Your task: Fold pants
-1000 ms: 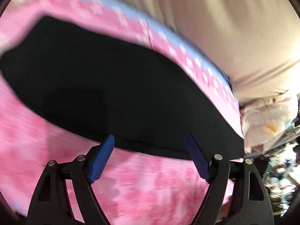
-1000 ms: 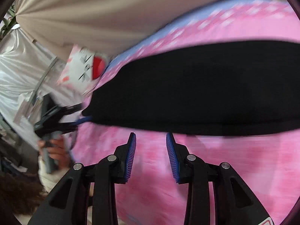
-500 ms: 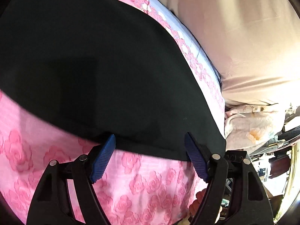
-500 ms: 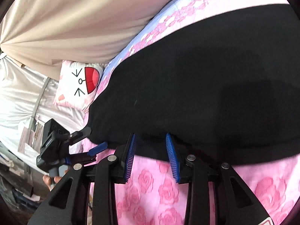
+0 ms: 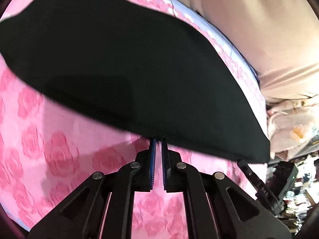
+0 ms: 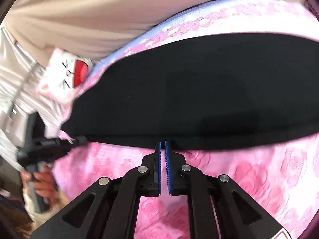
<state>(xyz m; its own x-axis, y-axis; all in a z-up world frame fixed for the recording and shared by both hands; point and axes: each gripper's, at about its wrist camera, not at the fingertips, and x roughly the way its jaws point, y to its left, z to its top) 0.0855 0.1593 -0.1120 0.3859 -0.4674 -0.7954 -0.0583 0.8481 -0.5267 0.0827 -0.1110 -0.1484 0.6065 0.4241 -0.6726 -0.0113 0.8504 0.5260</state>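
Both claws, left [image 5: 158,139] and right [image 6: 164,141], pinch the near edge of black pants [image 5: 127,59] lying crosswise.

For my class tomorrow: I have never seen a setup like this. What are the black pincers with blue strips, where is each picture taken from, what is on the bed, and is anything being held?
No robot is here: a person holds a hand-held gripping tool in each hand, with a wide-angle camera on each looking along its two fingers. One picture comes from the left tool, the other from the right tool. The black pants lie flat on a pink rose-patterned bedsheet, with a beige curtain and a cat-face pillow behind. Both tools are closed, pinching the pants' near edge. In the right tool's picture the left tool appears at the side, held in the person's hand.
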